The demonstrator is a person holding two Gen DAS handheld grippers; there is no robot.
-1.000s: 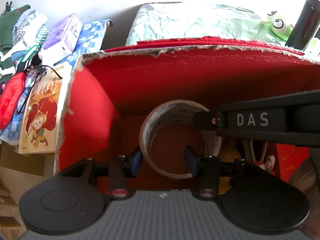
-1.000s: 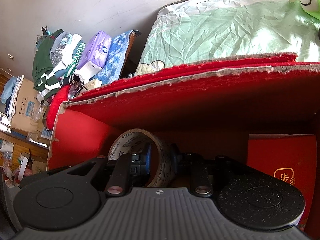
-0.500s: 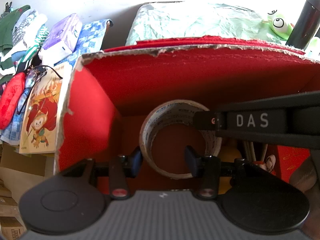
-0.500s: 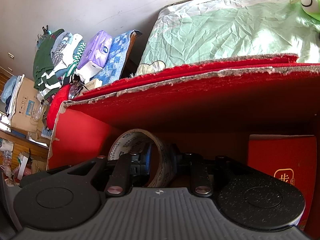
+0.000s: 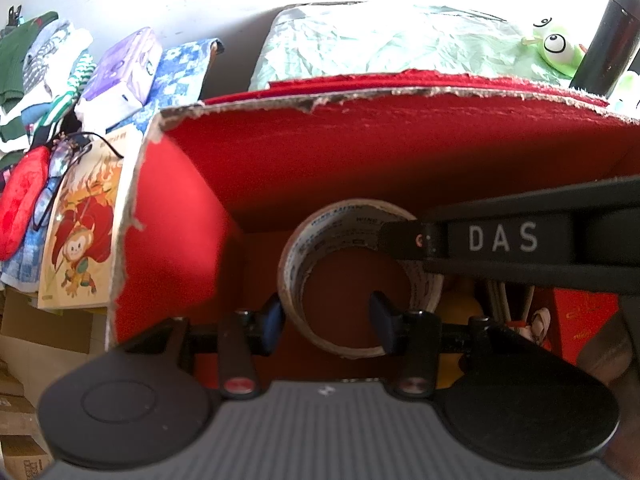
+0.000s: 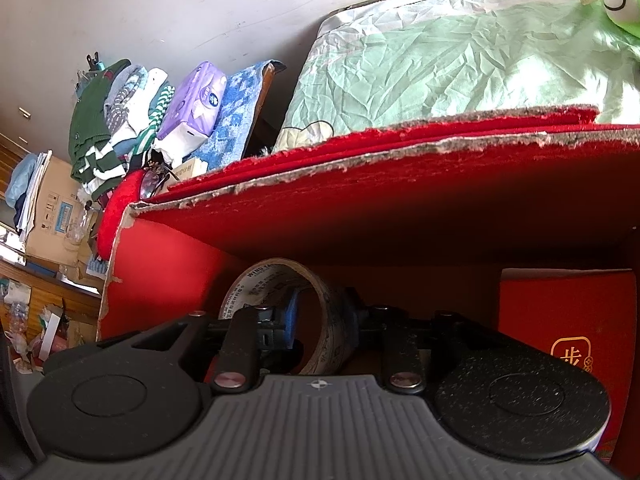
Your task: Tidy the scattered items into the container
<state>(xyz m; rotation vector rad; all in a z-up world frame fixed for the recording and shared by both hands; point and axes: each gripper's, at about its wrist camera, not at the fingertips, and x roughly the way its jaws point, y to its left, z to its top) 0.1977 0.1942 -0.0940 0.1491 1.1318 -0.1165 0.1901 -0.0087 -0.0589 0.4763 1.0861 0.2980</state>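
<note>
**Asker:** Looking down into the container, what is there, and where is the thing being tidied?

**Describer:** A red cardboard box with torn, ragged edges (image 5: 360,152) fills both views. Inside, on the box floor near the left wall, a roll of clear packing tape printed with dark lettering (image 5: 320,240) stands on its edge. A flat red packet with a gold emblem (image 6: 568,320) and a few dim items lie to its right.

**Asker:** What are the grippers doing?

**Describer:** The right hand-held gripper (image 6: 320,316) straddles the roll's band, one finger inside the ring and one outside. Its jaws have just been opening, and a sliver of space shows beside the inner pad, so the grip looks released with the band between the fingers. The left hand-held gripper (image 5: 326,316) is apart, one finger outside the ring and one in the hollow, pressing on nothing.

**Asker:** How would the roll handle?

**Describer:** My judgement: light, stiff, not fragile. The wound band resists a pinch, though its outer face is glossy and probably slick. Pinching through the band's wall, as the right one does, is the surest hold. Standing on edge, it may roll or tip over once let go.

**Asker:** Anything outside the box?

**Describer:** A crumpled pale green bedsheet (image 6: 440,60) lies behind, and a purple tissue pack (image 6: 196,96) sits far left.
</note>
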